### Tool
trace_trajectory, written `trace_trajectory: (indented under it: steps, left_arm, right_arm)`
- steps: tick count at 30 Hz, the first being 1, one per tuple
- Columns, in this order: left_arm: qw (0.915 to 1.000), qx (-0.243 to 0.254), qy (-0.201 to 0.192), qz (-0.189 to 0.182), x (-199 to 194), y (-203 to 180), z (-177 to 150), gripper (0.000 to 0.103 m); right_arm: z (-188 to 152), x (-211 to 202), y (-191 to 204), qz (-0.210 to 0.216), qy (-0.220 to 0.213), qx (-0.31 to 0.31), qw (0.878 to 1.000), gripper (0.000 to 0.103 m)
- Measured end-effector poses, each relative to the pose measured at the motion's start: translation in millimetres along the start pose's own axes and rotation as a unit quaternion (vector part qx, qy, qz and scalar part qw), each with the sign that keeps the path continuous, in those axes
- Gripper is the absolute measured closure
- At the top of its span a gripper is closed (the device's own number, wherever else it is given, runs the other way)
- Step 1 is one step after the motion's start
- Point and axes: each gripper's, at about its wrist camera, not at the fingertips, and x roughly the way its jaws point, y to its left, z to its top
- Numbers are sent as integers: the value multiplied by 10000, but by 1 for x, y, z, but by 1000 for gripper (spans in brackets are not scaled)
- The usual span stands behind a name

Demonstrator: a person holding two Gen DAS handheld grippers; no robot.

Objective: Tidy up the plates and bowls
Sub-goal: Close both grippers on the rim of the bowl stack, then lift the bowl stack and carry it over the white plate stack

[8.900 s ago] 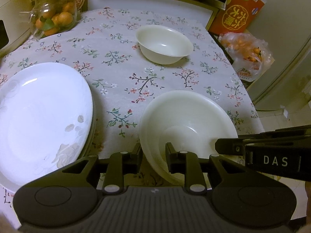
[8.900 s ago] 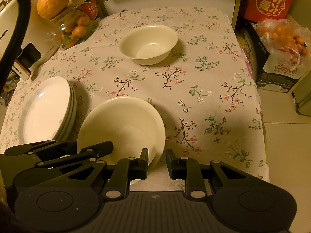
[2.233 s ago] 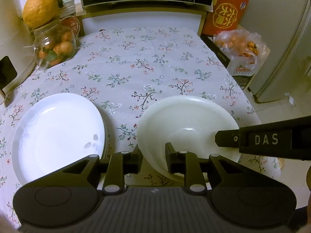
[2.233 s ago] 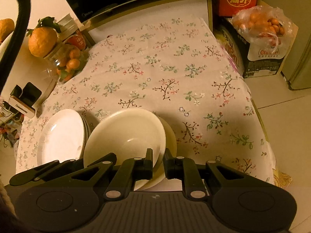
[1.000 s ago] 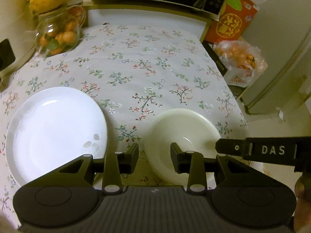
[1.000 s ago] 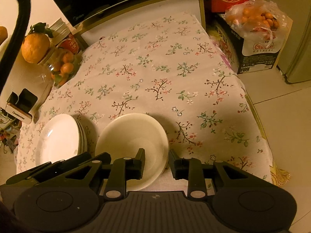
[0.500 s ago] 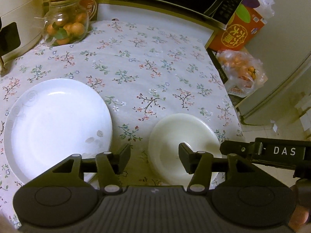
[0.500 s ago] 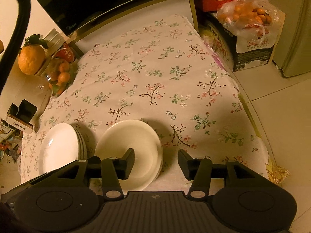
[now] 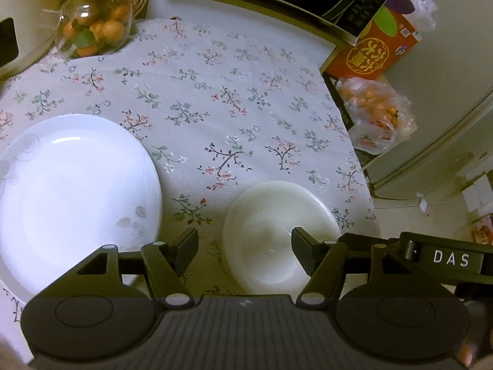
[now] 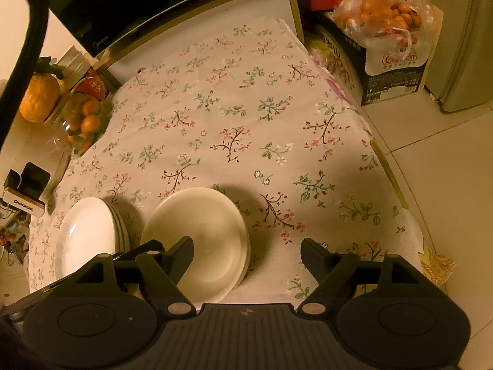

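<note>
Left wrist view: the left gripper (image 9: 245,242) tilts down over the stacked bowls (image 9: 279,240), jaws wide, just opened, gripping nothing. Beside it, the right gripper (image 10: 246,252) also hangs spread and empty; its finger reads "DAS". The cream bowls sit nested near the table's (image 10: 246,117) front edge, just beside the white plates (image 9: 71,194). A microwave (image 10: 101,43) reads "Midea".

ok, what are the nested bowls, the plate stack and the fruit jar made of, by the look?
Nested bowls: cream, matte-to-satin, slightly translucent rim; melamine or opal glass, can't tell which.
Plate stack: glossy white with a sharp highlight and faint printed pattern; likely glazed ceramic or opal glass.
Fruit jar: clear glass, fruit visible through it, bright reflections.
</note>
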Motion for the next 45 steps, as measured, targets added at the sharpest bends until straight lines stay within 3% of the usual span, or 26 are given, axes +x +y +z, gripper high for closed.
trace_trajectory:
  steps: [9, 17, 29, 34, 45]
  left_arm:
    - [9999, -64, 93, -38, 10, 5, 1, 44]
    - [9997, 44, 243, 54, 22, 2, -4, 63]
    - [9985, 297, 359, 280, 36, 0, -9, 72]
    - [9975, 509, 315, 364, 35, -5, -10, 81]
    - [9973, 570, 212, 421, 31, -11, -10, 83]
  right_arm:
    - [0, 8, 0, 42, 110, 117, 9999, 26]
    - [-1, 20, -1, 153, 304, 265, 9991, 35]
    - [-6, 45, 5, -99, 522, 208, 9984, 56]
    - [-8, 49, 8, -70, 550, 154, 9983, 86]
    - [-10, 48, 10, -164, 483, 40, 9987, 89]
